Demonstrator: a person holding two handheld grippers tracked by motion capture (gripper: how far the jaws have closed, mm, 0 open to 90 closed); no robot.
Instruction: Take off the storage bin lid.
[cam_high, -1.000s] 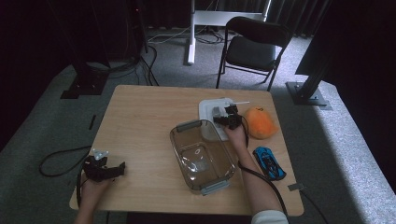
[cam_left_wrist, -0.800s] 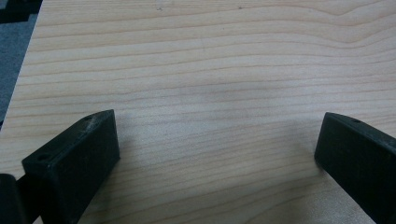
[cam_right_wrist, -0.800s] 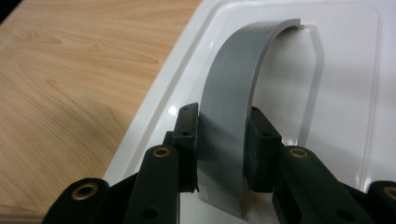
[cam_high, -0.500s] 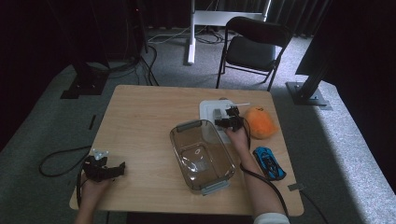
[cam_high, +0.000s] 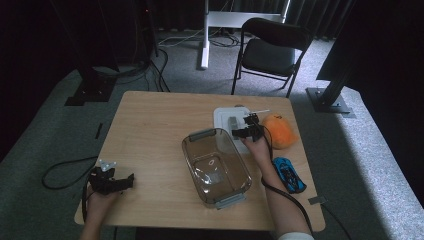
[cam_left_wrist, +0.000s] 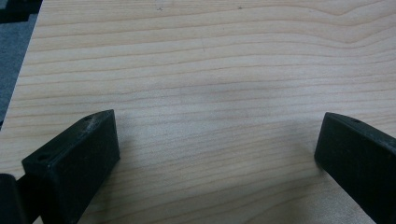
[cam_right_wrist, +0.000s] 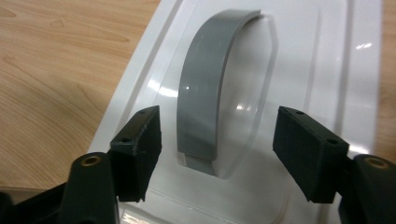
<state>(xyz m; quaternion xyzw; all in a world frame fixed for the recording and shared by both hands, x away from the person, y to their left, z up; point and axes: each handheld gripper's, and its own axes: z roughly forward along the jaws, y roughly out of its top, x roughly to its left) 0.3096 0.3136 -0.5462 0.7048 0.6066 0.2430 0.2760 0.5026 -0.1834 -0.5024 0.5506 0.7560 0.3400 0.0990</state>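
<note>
A white lid (cam_high: 223, 117) with a grey arched handle (cam_right_wrist: 210, 93) lies flat on the table behind a clear plastic container (cam_high: 215, 165). My right gripper (cam_high: 245, 131) hovers low over the lid. Its jaws have just been opening and now stand open on either side of the handle, and the pads (cam_right_wrist: 140, 144) do not touch it. At the table's front left corner my left gripper (cam_high: 127, 181) rests, pointing right. It is open, with bare wood (cam_left_wrist: 210, 70) between its jaws.
An orange plush toy (cam_high: 280, 131) lies right of the lid, close to my right hand. A blue toy car (cam_high: 289, 174) sits near the right edge. The container has grey clips at both ends. A chair (cam_high: 270, 50) stands beyond the table.
The right gripper's jaws have spread apart over the lid's handle, and the hand has barely shifted. The left hand and the lid lie as before.
</note>
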